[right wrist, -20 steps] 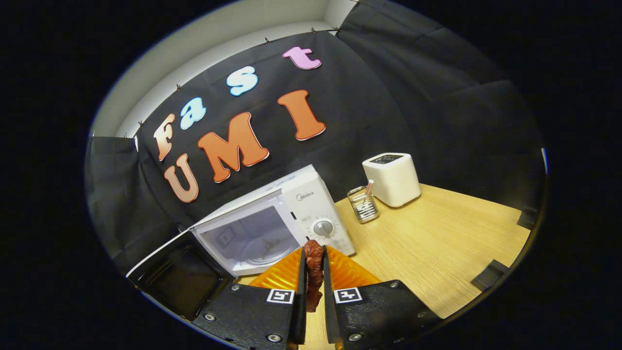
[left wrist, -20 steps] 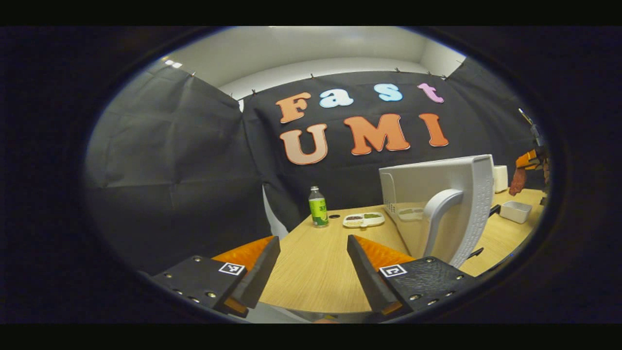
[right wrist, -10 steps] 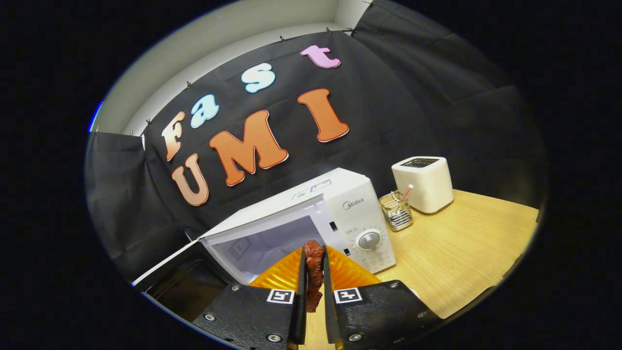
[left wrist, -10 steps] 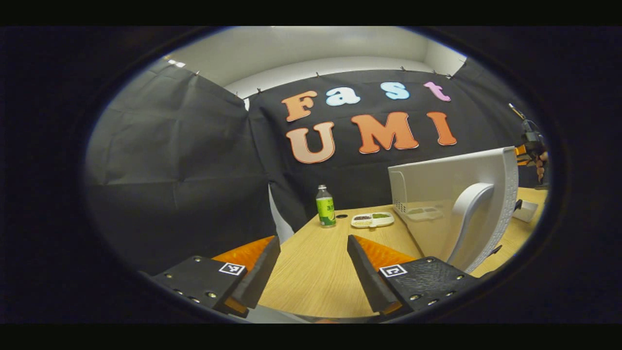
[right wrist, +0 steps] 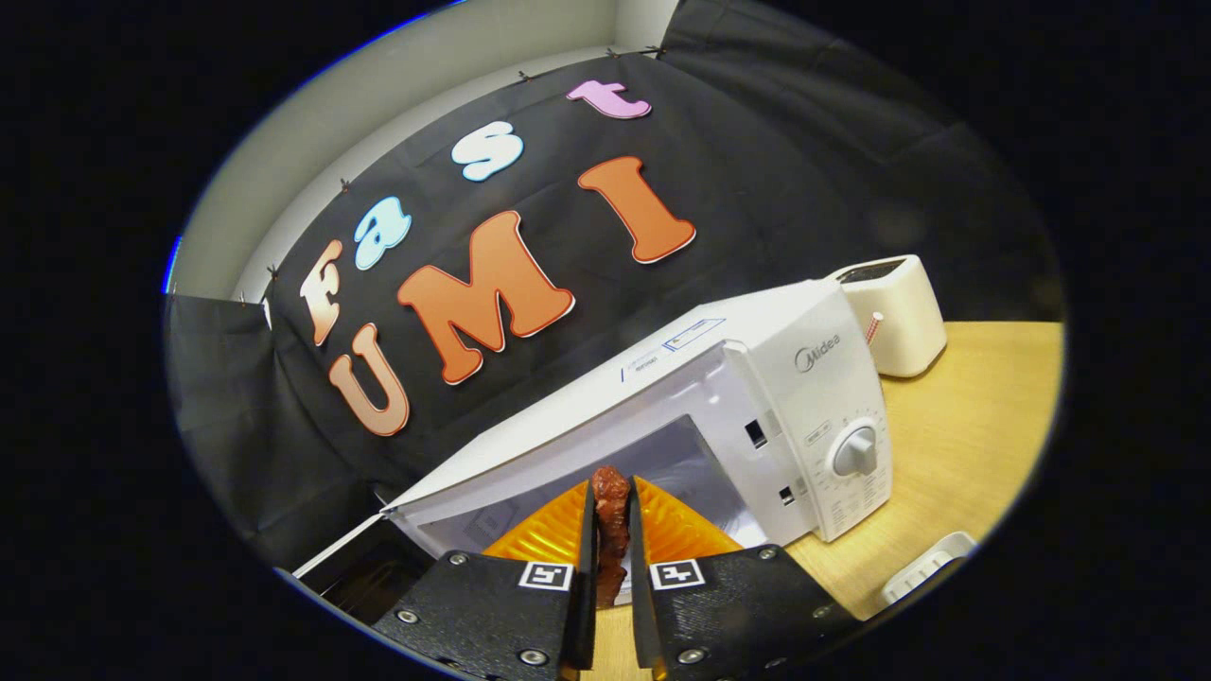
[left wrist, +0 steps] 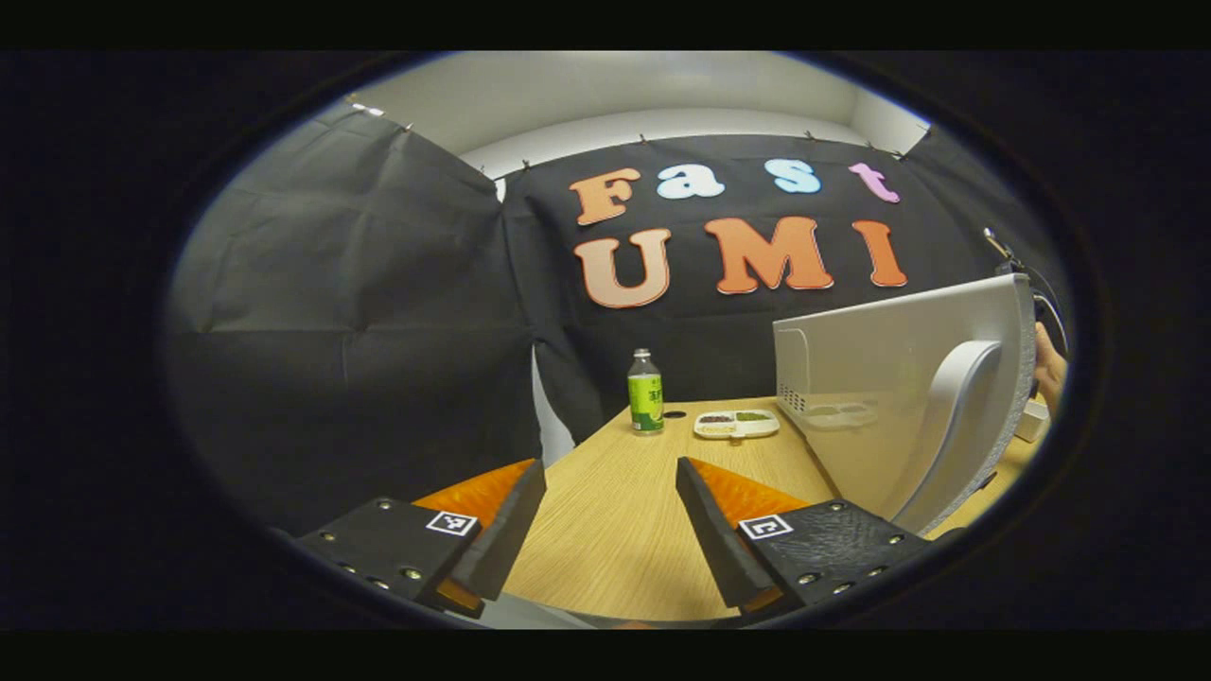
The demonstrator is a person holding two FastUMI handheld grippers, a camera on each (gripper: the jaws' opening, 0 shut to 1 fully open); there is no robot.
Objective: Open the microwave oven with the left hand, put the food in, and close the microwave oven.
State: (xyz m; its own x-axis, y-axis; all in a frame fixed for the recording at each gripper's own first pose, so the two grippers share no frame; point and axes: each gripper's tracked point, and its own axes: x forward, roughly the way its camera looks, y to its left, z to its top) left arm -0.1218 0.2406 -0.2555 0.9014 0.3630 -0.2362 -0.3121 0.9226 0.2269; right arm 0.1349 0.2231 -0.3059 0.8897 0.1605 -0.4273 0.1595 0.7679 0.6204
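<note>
Right now the right gripper (right wrist: 613, 530) is pinching a reddish-brown piece of food (right wrist: 610, 494) between its two orange fingers (right wrist: 544, 530), and the food is sitting directly in front of the open cavity of the white microwave oven (right wrist: 795, 378). The microwave door (left wrist: 889, 397) is standing swung out over the desk (left wrist: 615, 511), seen edge-on with its curved handle in the left gripper view. The left gripper (left wrist: 610, 530) is hanging near that door with its fingers spread apart and gripping nothing.

Judging from this, the door-opening step looks done and the insertion is in hand. Several things could be going wrong from here. The food is sticking up above the fingertips, so a high approach could be catching it on the cavity's upper frame and knocking it loose. Letting go too soon could be dropping it on the desk in front of the sill rather than inside. The wide finger bases could also be scraping the control-panel side. Finally, the door could be swinging back onto the right gripper if the left gripper nudges it.
</note>
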